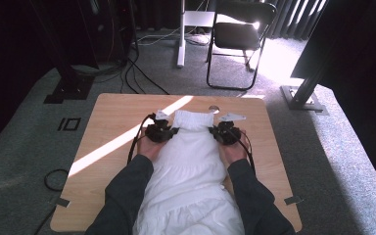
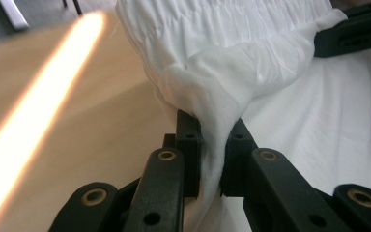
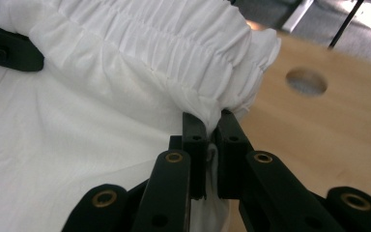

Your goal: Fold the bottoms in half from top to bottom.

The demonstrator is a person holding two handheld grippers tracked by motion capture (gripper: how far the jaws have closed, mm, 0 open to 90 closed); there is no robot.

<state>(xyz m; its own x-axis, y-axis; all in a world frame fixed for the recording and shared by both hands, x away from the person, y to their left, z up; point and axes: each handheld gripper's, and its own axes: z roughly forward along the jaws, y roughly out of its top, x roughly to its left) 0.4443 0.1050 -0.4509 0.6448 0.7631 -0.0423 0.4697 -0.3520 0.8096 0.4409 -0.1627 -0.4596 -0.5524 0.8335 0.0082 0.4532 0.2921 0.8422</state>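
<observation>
A: Garment (image 1: 188, 166) pinched at both sides below the smocked band: left gripper (image 2: 211, 159) and right gripper (image 3: 211, 145) both clamped on cloth.

B: Gripped, then; folding looks still to do.

A: Table (image 1: 112, 117) bare beyond; its cable hole (image 3: 306, 81) is near.

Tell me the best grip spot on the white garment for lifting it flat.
Probably the two ends of the gathered elastic band of the white garment, one from each side. The band is thick and bunched, so it pinches firmly. Left gripper and right gripper are both shut on fabric just below it.
</observation>
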